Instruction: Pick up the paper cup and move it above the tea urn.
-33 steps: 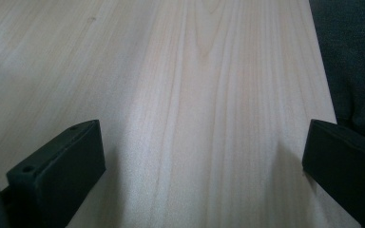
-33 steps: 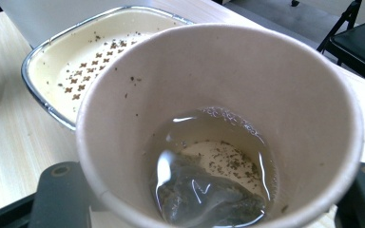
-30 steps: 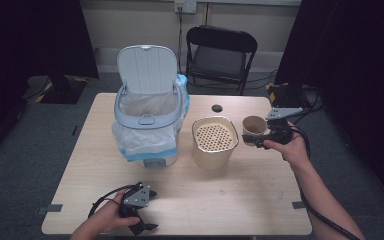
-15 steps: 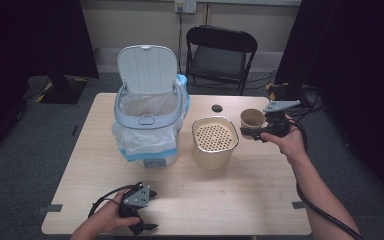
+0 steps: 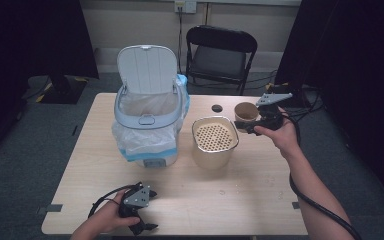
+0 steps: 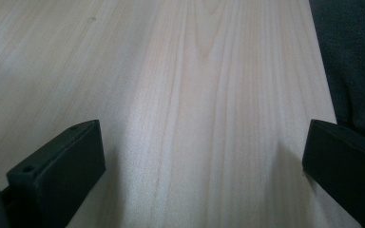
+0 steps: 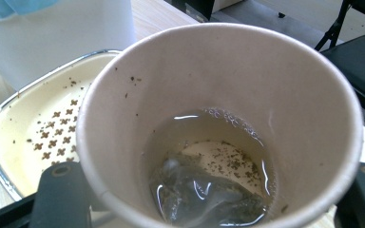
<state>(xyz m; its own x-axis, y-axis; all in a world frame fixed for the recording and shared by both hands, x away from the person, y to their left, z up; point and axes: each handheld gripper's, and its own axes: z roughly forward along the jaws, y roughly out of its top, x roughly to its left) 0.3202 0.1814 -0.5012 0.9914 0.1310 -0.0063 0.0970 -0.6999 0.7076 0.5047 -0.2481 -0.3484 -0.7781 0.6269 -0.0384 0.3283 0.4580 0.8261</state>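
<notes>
Clearly the right gripper [image 5: 247, 125] has its jaws closed on a paper cup [image 5: 246, 112], one jaw on each side of the wall as its own view shows, and holds it upright and off the table [image 5: 260, 200]. Inside the cup [image 7: 218, 128] sits a little pale liquid with a soaked tea bag [image 7: 204, 194] and loose specks. Just beyond the jaws, on the side away from the hand, stands a strainer pot [image 5: 215, 142] with a perforated insert; past that is a lined bin [image 5: 147, 125], lid raised. The left gripper [image 5: 140, 220] rests on the table near the person, well apart from the cup, jaws wide apart with nothing between them.

As a judgement, the cup is picked up and brought beside the strainer; tipping it out is left to do, and the bag probably goes to the bin after, though the dim view makes that unsure.

Against the earlier frames, the cup has shifted closer to the strainer and a touch higher; the left gripper has not moved.
</notes>
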